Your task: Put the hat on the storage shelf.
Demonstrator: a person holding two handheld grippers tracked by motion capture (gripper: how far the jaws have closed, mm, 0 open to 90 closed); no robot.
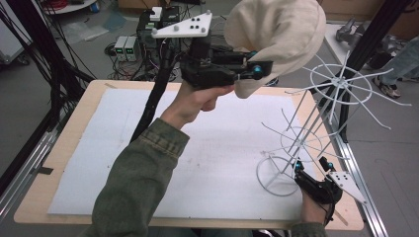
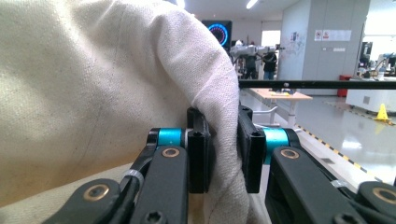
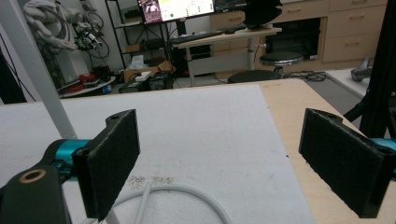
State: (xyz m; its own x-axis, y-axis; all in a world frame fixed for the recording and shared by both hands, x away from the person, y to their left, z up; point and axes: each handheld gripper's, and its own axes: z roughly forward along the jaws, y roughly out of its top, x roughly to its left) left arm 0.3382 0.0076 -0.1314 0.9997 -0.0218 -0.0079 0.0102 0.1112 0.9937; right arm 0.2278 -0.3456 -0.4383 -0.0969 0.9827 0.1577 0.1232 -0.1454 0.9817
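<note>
The left gripper (image 1: 259,69) is clutching a cream hat (image 1: 276,34) above the table (image 1: 74,143); the right gripper (image 1: 312,167), jaws spread wide, is resting beside the white wire rack (image 1: 316,123).

Cut off by the top edge in the high view: the upper part of the cream hat (image 1: 276,39). Hidden behind its cloth: the tips of the left gripper (image 1: 254,69). In the left gripper view, pressed between the two pads, only a fold of the brim; rest of the hat running out of the left and top edges. Half hidden at the bench's near right corner: the right gripper (image 1: 316,170), behind the base ring of the white wire rack (image 1: 316,123). Cut off in the right gripper view: the rack's ring and post, at the bottom and top edges.
</note>
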